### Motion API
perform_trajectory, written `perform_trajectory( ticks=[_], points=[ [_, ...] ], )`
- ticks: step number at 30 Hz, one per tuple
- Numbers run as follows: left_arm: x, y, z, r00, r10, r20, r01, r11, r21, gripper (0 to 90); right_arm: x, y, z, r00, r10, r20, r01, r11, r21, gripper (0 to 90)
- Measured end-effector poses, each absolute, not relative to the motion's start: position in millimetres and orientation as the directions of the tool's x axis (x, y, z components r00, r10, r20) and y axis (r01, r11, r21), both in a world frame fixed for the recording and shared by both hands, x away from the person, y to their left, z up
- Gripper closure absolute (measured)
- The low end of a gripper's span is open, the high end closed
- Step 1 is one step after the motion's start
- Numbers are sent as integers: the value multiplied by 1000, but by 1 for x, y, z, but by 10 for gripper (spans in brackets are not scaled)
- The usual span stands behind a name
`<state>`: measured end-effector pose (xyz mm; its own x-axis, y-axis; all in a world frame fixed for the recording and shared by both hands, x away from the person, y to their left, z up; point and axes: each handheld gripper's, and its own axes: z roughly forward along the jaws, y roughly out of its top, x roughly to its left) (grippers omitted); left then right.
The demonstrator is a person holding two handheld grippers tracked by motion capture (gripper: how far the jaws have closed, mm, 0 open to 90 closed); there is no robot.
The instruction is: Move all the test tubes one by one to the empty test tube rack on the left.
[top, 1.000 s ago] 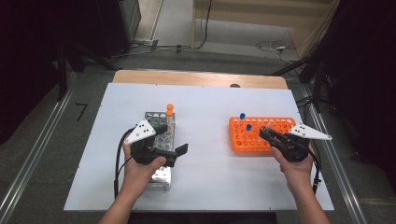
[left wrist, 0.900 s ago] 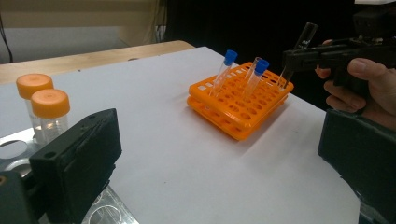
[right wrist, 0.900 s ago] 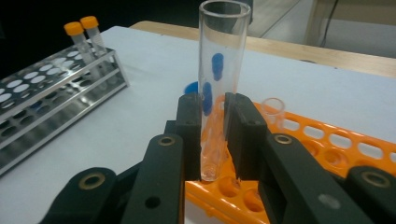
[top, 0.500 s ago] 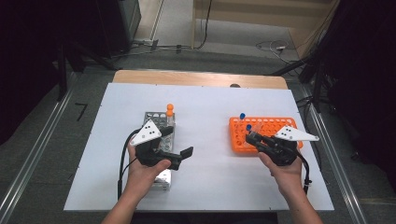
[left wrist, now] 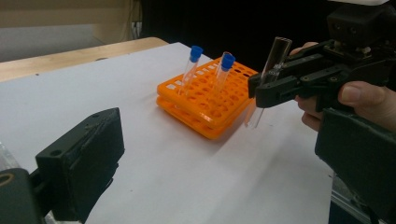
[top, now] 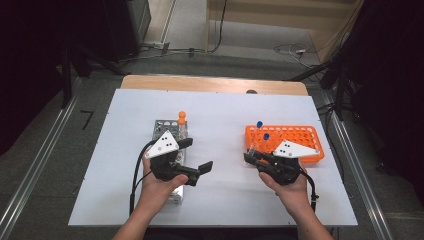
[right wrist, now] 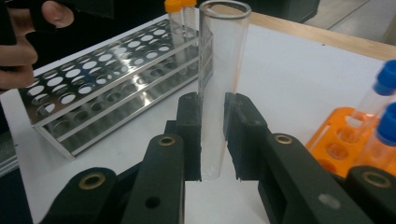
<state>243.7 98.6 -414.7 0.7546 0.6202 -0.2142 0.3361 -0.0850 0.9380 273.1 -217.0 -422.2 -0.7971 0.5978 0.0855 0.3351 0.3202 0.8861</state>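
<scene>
Your right gripper (right wrist: 212, 135): clamped on uncapped glass tube (right wrist: 215, 84) | your left gripper (top: 192, 157): jaws apparently spread, holding nothing

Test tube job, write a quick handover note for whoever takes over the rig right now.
Right gripper: shut on an uncapped clear test tube, held upright above the table, between the two racks.
Left gripper: open, holding nothing, over the steel rack.
Steel rack: orange-capped tubes at its far end.
Orange rack: two blue-capped tubes.
Left: probably seat the held tube in the steel rack.
</scene>
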Motion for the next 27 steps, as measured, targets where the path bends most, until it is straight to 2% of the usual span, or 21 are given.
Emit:
perform_trajectory(
  ticks=[4, 7, 15, 24, 27],
  points=[
    [243, 95, -415, 761, 613, -214, 335, -87, 938, 43, 269, -208, -423, -814, 575, 82, 325, 335, 884, 735],
    [241, 90, -414, 748, 632, -203, 334, -94, 938, 101, 266, -201, -424, -826, 559, 77, 321, 352, 879, 734],
    [237, 77, -414, 771, 605, -198, 326, -109, 939, 231, 257, -184, -426, -852, 518, 71, 303, 379, 874, 734],
    [232, 69, -415, 815, 548, -189, 298, -117, 947, 456, 250, -167, -431, -876, 477, 68, 289, 407, 866, 735],
    [230, 64, -416, 824, 539, -174, 292, -141, 946, 501, 248, -163, -431, -881, 468, 69, 286, 412, 865, 735]
  ],
)
